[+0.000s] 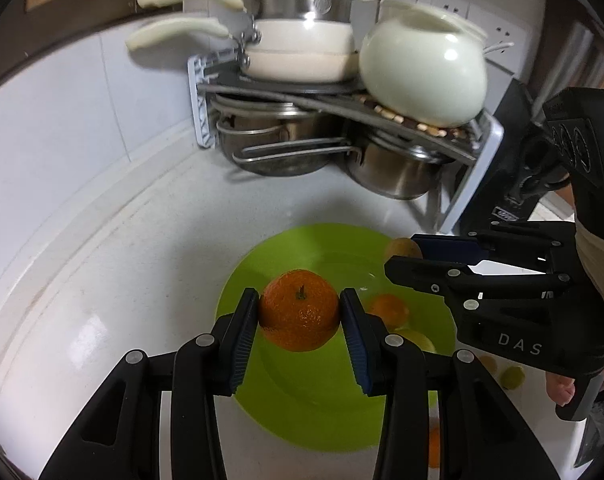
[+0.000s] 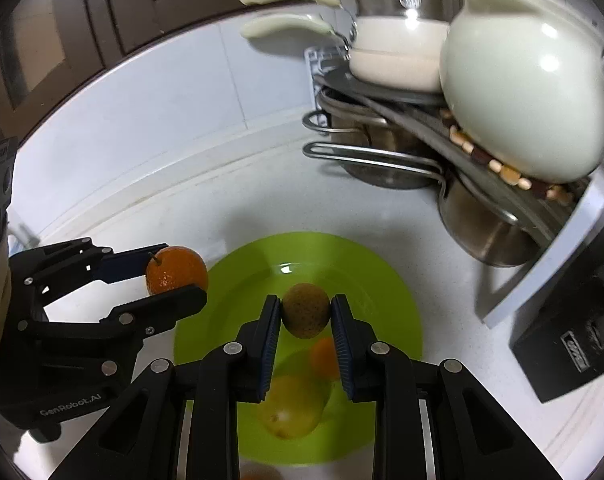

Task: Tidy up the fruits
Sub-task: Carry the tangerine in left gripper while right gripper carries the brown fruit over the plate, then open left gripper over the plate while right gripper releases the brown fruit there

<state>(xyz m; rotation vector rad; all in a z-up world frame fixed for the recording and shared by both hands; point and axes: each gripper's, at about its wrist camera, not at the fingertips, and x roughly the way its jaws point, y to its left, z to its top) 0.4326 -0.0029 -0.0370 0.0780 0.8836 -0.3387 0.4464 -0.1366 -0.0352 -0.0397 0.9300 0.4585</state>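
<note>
My left gripper [image 1: 299,309] is shut on an orange mandarin [image 1: 299,315] with a stem and holds it above the green plate [image 1: 285,408]. It also shows in the right wrist view [image 2: 176,277], at the plate's left rim [image 2: 205,320]. My right gripper [image 2: 306,314] is shut on a brownish round fruit [image 2: 306,311] above the plate; in the left wrist view that gripper [image 1: 402,258] comes in from the right. On the plate lie a yellow fruit [image 2: 291,406] and a small orange fruit [image 2: 324,358].
A corner rack [image 1: 334,100] holds steel pots, white pans and a pale green pot [image 1: 422,76] behind the plate. A black appliance [image 2: 562,328] stands to the right. Small fruits [image 1: 512,376] lie on the white counter right of the plate.
</note>
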